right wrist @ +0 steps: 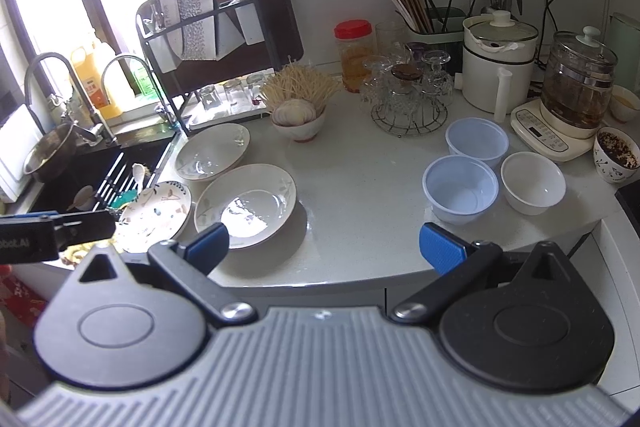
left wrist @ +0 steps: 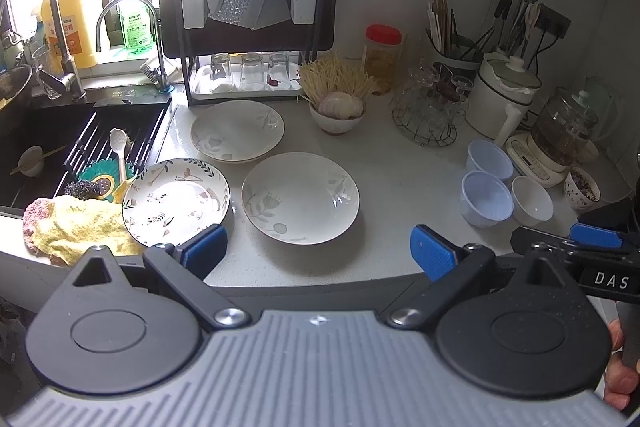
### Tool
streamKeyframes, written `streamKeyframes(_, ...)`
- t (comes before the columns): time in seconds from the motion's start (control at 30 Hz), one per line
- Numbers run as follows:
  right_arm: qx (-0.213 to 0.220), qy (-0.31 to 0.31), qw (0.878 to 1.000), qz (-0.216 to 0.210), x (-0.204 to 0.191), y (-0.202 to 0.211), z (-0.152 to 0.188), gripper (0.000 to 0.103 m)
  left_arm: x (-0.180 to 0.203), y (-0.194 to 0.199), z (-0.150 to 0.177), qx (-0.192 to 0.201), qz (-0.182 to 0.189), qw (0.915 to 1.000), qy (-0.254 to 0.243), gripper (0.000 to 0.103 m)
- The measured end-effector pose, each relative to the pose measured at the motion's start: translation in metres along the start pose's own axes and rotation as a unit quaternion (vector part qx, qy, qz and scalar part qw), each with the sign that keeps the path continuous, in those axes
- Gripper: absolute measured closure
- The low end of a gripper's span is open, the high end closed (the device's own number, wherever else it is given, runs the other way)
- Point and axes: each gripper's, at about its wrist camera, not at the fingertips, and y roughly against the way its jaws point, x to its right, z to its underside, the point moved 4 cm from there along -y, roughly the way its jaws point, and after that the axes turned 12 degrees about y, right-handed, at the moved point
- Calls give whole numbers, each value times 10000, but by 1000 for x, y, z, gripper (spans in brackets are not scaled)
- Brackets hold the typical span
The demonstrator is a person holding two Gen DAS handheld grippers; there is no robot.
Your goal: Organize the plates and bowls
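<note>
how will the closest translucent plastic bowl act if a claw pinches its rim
The near translucent plastic bowl looks thin-walled, so its rim would probably flex under a pinch. It looks empty, so likely light and apt to slide on the smooth counter. It sits close to the white bowl, so it may nudge that.

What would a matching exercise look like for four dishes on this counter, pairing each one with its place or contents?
Things:
1. patterned plate
2. garlic bowl
3. blue plastic bowls
4. white bowl

Descriptions:
A. just right of the blue plastic pair
B. nearest the sink, beside the yellow cloth
C. two side by side, empty
D. in front of the jar with the red lid

Pairs: 1-B, 2-D, 3-C, 4-A
</note>
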Motion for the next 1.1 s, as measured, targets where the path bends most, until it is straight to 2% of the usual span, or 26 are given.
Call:
streamKeyframes(0.53, 117, -88, 9998, 131, -31, -9, -9, 0, -33, -14, -16, -35, 190, 9998, -38, 3)
streamKeyframes(0.93, 226, -514, 9976, 410, -78, -26, -11, 0, -84, -21, -41, 46, 371, 9990, -255, 3)
streamKeyframes(1.1, 262, -635, 9967, 431, -98, -29, -12, 0, -109, -20, -45, -5, 309, 9994, -184, 3)
